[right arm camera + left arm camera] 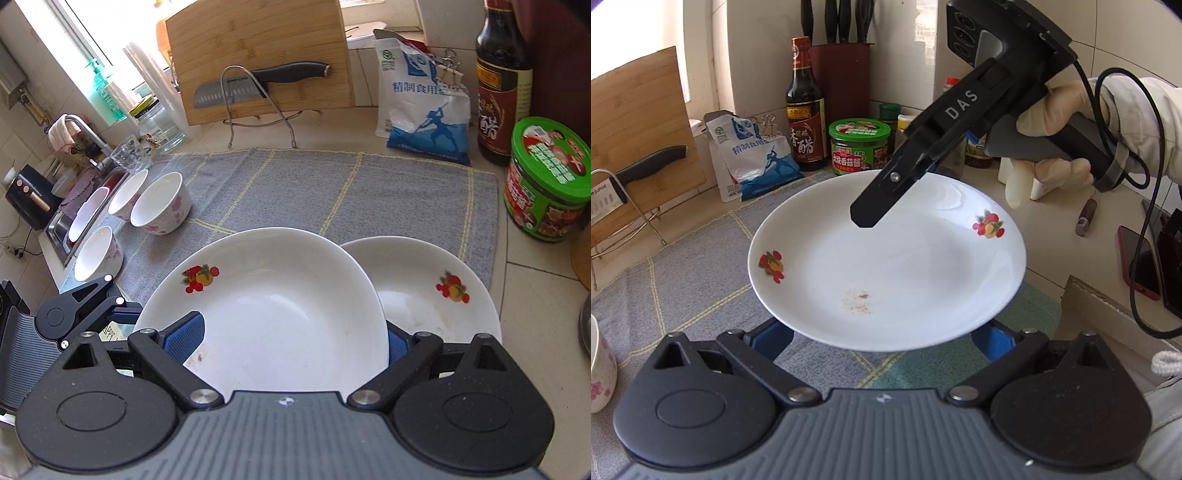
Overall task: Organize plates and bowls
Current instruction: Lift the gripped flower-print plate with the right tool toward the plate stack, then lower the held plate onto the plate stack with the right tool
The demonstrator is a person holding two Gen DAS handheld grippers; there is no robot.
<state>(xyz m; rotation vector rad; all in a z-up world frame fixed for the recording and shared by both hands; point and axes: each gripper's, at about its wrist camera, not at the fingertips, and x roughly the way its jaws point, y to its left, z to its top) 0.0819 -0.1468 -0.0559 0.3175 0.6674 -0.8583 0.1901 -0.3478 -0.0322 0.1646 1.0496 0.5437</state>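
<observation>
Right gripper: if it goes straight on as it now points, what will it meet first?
Probably the plate: the right gripper points down at its inner surface, though the gap between them is unclear.

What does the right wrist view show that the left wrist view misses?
Right wrist only: a second plate behind the fruit-patterned plate, the sink, a glass jar and the full group of bowls.
Left wrist only: the right gripper over the plate, the gloved hand, a knife block, a red phone and a reddish stain on the plate.
Both: a fruit-patterned plate, the grey cloth, cutting board, salt bag, vinegar bottle and green jar.
</observation>
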